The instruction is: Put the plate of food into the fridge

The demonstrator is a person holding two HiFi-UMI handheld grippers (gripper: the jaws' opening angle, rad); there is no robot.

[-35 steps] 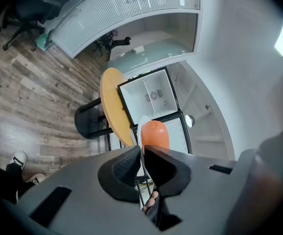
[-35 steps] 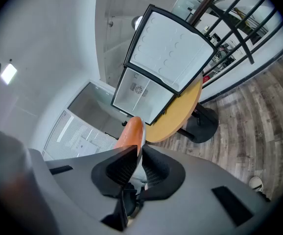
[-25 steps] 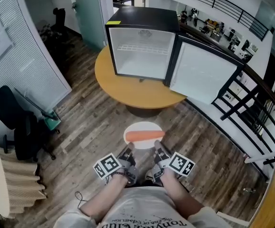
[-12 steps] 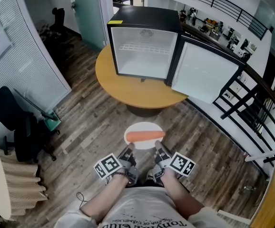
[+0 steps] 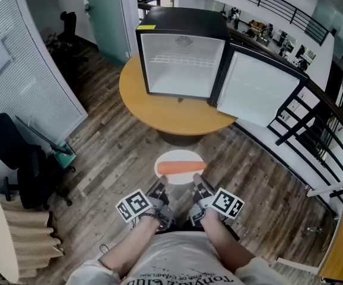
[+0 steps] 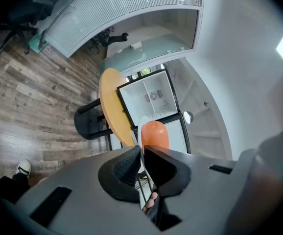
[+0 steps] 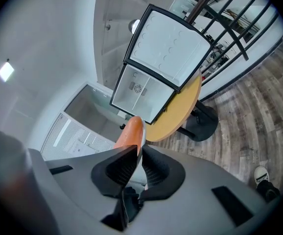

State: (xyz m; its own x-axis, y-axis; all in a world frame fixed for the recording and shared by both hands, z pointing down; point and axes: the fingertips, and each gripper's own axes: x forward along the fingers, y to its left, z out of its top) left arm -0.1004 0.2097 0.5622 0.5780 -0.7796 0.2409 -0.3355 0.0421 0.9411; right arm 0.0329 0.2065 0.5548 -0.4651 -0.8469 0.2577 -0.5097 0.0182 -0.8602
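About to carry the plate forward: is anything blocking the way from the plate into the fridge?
Nothing visible does. The fridge door is swung open, the space under its wire shelf looks empty, and only floor and table edge lie before the plate.

The fridge (image 5: 182, 25) stands open toward the person, its cavity free below a wire shelf (image 5: 180, 59) set high inside. Its door (image 5: 256, 91) swings out to the right past the counter's (image 5: 171, 114) edge and blocks that side. Bare counter lies before the opening. Open floor (image 5: 124, 153) separates the plate (image 5: 180, 157) from the counter. A railing (image 5: 302, 129) bounds the right, a black chair (image 5: 23, 165) the left.
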